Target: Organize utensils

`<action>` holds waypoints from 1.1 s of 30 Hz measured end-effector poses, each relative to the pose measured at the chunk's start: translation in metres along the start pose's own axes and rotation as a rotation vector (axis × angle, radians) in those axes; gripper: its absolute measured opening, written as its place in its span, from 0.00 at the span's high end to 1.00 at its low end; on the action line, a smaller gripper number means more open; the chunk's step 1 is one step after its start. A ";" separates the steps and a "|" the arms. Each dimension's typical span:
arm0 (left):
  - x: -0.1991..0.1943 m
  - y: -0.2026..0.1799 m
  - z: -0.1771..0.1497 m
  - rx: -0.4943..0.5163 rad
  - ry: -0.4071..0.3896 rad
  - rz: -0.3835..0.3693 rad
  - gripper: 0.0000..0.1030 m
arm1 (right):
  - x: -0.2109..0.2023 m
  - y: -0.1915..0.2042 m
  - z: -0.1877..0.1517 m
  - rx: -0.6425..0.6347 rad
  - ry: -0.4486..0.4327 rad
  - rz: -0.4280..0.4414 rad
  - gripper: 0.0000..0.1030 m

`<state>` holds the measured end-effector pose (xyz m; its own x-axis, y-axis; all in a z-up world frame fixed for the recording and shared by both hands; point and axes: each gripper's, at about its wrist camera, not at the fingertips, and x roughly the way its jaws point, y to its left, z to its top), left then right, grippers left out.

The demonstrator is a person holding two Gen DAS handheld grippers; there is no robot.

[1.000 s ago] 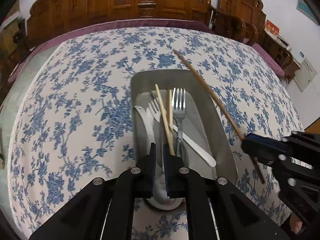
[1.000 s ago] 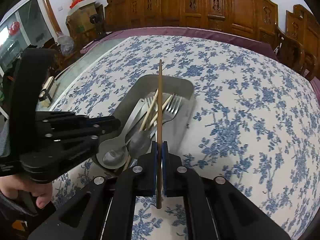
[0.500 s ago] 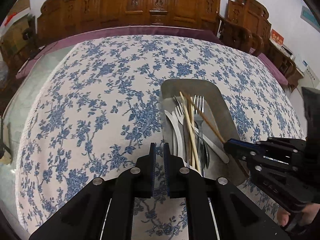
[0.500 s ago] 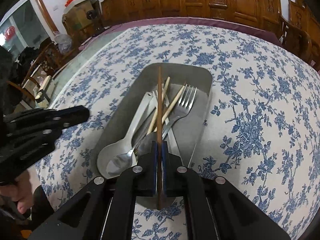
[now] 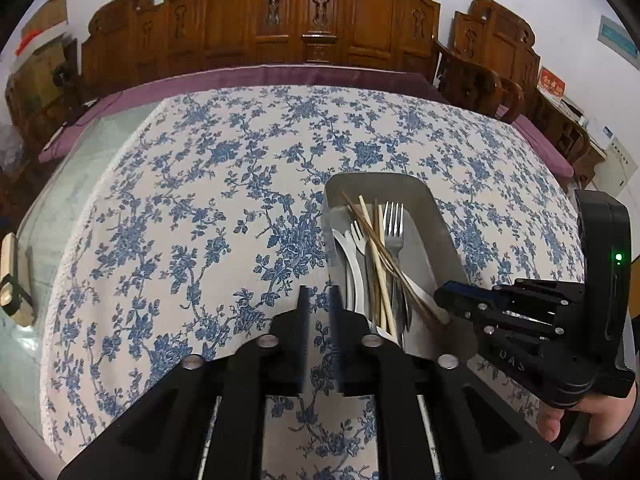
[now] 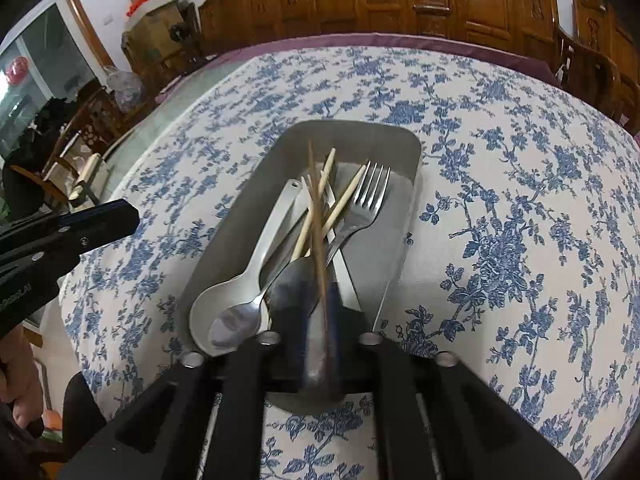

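A grey metal tray (image 6: 360,126) on the floral tablecloth holds a steel fork (image 6: 372,188), a white spoon (image 6: 276,216), a steel spoon (image 6: 236,320) and two pale chopsticks (image 6: 344,200). A dark brown chopstick (image 6: 314,200) lies along the pile, its near end between the fingers of my right gripper (image 6: 316,304). Those jaws are opening and a gap shows beside the stick. My left gripper (image 5: 319,296) hangs over bare cloth left of the tray (image 5: 376,178). Its jaws are opening with nothing between them.
The blue-flowered tablecloth (image 5: 208,200) covers a glass-topped table with a purple border (image 5: 280,76). Carved wooden chairs (image 5: 320,20) line the far side. A person's hand (image 5: 560,420) holds the right gripper's handle at lower right. Boxes and clutter (image 6: 152,4) stand far left.
My left gripper drew back from the tray to the cloth on its left and parted its jaws. My right gripper lowered the dark chopstick onto the pile and its jaws parted.
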<state>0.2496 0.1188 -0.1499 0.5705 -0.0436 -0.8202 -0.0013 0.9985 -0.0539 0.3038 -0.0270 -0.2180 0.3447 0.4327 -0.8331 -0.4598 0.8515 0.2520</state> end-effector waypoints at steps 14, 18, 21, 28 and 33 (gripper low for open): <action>-0.051 -0.038 -0.024 0.042 -0.081 0.016 0.43 | -0.102 -0.011 -0.052 -0.006 -0.184 -0.080 0.36; -0.062 -0.054 -0.036 0.056 -0.101 0.012 0.17 | -0.132 -0.023 -0.073 0.025 -0.222 -0.127 0.13; -0.075 -0.071 -0.046 0.083 -0.125 -0.002 0.11 | -0.157 -0.027 -0.086 0.038 -0.269 -0.149 0.02; -0.109 -0.102 -0.058 0.107 -0.179 -0.015 0.08 | -0.203 -0.030 -0.106 0.065 -0.326 -0.189 0.03; -0.134 -0.117 -0.058 0.106 -0.201 -0.010 0.08 | -0.236 -0.024 -0.113 0.063 -0.382 -0.217 0.03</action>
<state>0.1256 0.0060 -0.0669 0.7225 -0.0569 -0.6890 0.0852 0.9963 0.0071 0.1408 -0.1835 -0.0832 0.7107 0.3104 -0.6314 -0.2966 0.9459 0.1312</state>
